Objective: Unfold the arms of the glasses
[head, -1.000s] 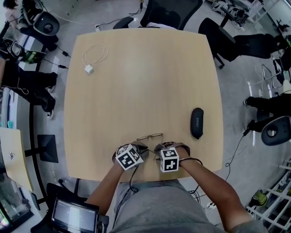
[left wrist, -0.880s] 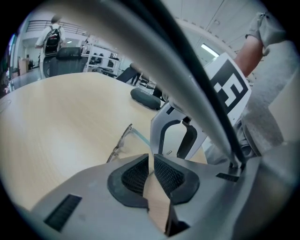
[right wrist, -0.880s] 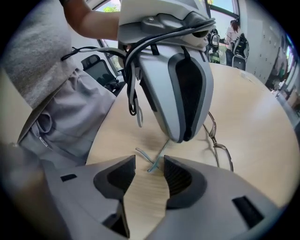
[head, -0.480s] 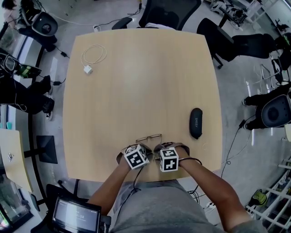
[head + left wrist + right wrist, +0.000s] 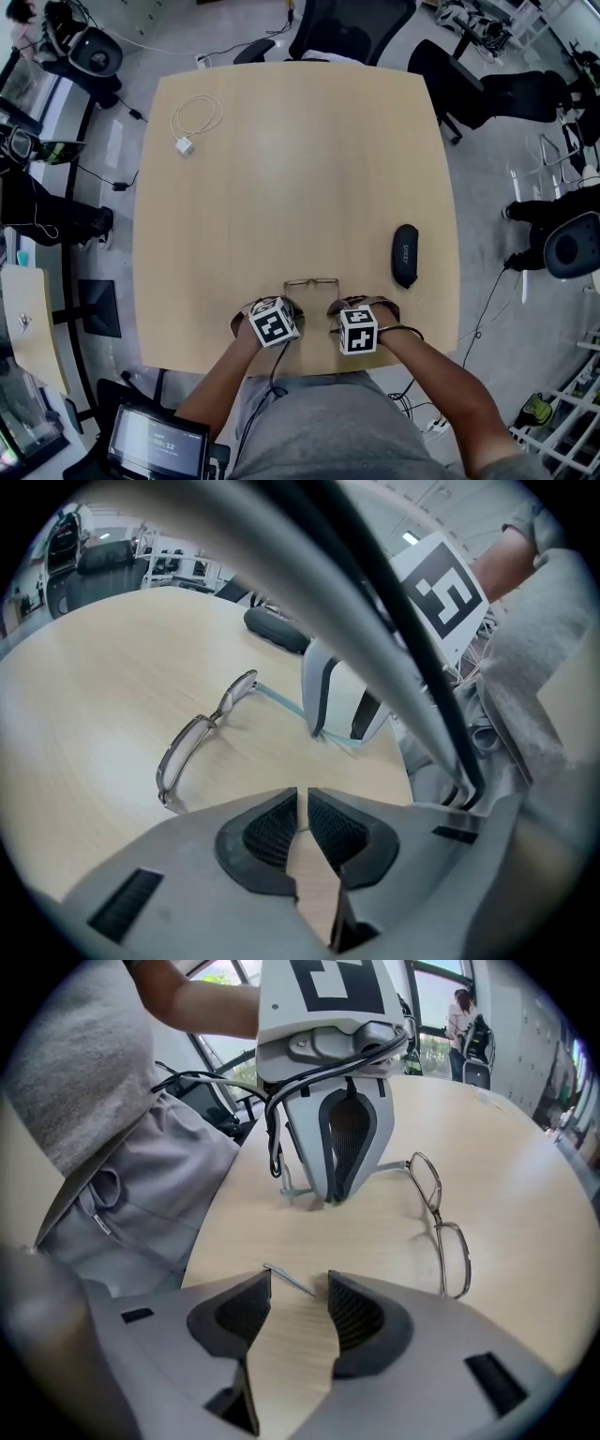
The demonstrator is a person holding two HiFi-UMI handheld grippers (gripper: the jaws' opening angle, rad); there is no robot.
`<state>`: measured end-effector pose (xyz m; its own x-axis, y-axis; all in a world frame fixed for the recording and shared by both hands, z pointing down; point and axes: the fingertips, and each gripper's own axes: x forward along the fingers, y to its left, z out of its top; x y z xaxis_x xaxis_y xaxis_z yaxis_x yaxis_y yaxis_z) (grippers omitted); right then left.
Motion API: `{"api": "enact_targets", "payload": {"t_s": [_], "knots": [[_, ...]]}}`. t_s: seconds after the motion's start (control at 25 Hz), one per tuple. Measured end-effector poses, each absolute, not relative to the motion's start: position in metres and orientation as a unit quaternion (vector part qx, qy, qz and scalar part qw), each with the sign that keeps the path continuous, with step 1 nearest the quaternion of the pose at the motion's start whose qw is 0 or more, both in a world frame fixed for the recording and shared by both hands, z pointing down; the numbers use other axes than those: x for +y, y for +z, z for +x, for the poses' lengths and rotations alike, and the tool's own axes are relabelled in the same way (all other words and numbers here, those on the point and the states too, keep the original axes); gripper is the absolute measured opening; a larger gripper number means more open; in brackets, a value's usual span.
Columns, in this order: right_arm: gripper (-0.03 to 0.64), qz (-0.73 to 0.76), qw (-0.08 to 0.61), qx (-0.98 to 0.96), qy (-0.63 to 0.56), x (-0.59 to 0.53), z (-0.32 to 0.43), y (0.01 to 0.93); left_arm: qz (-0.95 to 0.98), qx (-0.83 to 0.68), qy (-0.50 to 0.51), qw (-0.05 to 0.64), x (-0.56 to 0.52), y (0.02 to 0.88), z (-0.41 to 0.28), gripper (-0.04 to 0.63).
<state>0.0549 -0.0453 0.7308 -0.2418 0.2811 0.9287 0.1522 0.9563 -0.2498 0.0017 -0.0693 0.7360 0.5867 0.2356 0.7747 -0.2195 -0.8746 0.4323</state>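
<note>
The glasses (image 5: 311, 281) lie close to the desk's (image 5: 281, 169) near edge, about midway along it. Their front runs parallel to that edge and both arms point back toward the person. The left tool (image 5: 302, 806) is pinched almost together, and seen from the other side it looks clamped on the left arm (image 5: 392, 1167). The right tool (image 5: 300, 1283) stands partly apart, with the tip of the right arm (image 5: 289, 1280) lying loose between its jaws. Each tool sits at its own arm's end, so I'd judge the 2 arms practically unfolded; any last swing goes outward.
</note>
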Motion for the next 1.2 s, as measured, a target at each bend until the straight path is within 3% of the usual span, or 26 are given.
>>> {"api": "enact_targets", "payload": {"t_s": [0.56,0.76,1.2], "knots": [[0.183,-0.166,0.613,-0.772,0.028,-0.046,0.079,0.726,0.856,-0.013,0.451,0.251,-0.072,0.734,0.001,0.014],[0.183,-0.14,0.597,-0.789,0.038,-0.052,0.08,0.728,0.887,-0.013,0.402,0.228,-0.068,0.72,0.011,0.014],[0.183,-0.017,0.427,-0.897,0.115,-0.084,0.066,0.63,0.935,-0.131,0.255,0.209,-0.077,0.609,-0.004,0.014]]}}
